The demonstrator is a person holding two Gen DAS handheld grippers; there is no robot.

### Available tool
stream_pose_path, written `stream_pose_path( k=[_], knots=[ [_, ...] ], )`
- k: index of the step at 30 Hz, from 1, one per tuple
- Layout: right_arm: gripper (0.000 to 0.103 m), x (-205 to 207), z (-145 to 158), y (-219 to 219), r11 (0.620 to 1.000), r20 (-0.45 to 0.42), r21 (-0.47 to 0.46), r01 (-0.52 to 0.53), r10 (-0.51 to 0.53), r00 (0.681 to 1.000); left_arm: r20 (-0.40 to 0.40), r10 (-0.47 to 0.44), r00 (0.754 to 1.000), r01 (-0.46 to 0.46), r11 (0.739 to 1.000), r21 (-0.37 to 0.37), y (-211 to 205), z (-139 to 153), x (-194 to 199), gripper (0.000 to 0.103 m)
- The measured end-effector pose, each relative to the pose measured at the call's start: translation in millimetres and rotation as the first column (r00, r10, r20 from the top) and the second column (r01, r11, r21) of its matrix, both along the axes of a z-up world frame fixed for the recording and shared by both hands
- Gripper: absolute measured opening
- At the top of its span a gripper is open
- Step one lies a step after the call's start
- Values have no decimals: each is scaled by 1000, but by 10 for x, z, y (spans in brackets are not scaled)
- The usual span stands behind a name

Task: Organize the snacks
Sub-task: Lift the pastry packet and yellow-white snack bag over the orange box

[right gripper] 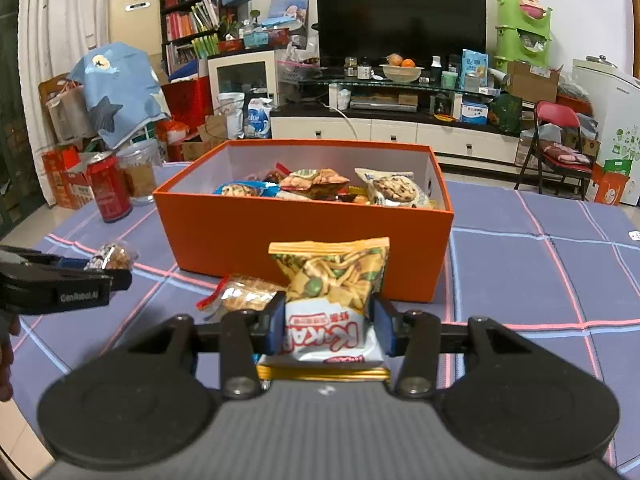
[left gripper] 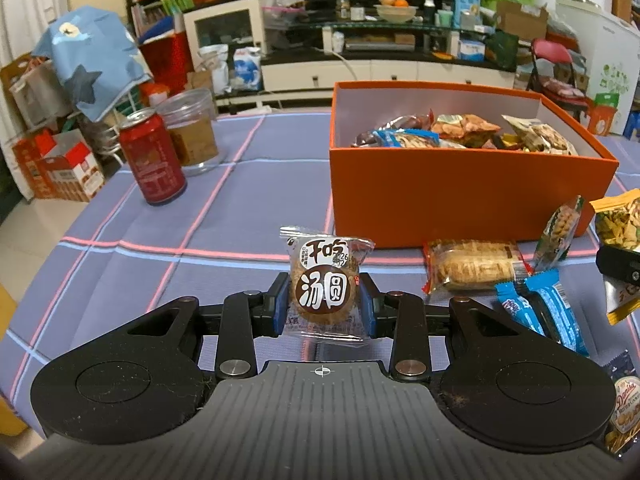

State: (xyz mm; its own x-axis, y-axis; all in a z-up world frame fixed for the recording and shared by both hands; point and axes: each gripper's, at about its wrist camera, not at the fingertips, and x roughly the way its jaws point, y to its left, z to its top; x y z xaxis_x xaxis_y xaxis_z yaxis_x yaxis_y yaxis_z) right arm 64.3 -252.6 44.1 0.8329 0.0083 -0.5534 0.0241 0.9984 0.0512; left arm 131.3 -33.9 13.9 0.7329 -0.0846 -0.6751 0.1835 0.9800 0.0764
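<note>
The left hand-held gripper [left gripper: 325,304] pinches a round cake packet [left gripper: 324,282]; the right hand-held gripper [right gripper: 329,330] pinches a noodle-snack bag [right gripper: 334,292]. Lift both over the orange box [right gripper: 304,236] wall, then release inside.

Orange box [right gripper: 304,240], purple checked tablecloth [right gripper: 540,272]

I hold a round brown cake in a clear wrapper [left gripper: 325,284] upright, and a yellow-and-white snack bag [right gripper: 332,300] upright too (its print reads upside down). Ahead of both stands the open orange box [left gripper: 460,196], already partly filled with mixed packets. On the cloth before it lie a biscuit pack with red ends [left gripper: 474,266] and a blue cookie pack [left gripper: 540,304], just beside each other.
</note>
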Motion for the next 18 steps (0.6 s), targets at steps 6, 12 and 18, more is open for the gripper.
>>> stream_pose_path(
  k=[6,12,18],
  knots=[
    [50,15,-10,3,1000,-6,1,0,0,1000,-7,-5,1000,5,1000,3,-13,-12,3,5],
    [50,16,-18,-2,1000,-4,0,0,0,1000,-9,-12,1000,12,1000,6,-20,-15,-5,5],
    [50,13,-19,1,1000,-4,1,0,0,1000,-9,-13,1000,13,1000,6,-19,-17,-9,5]
  ],
)
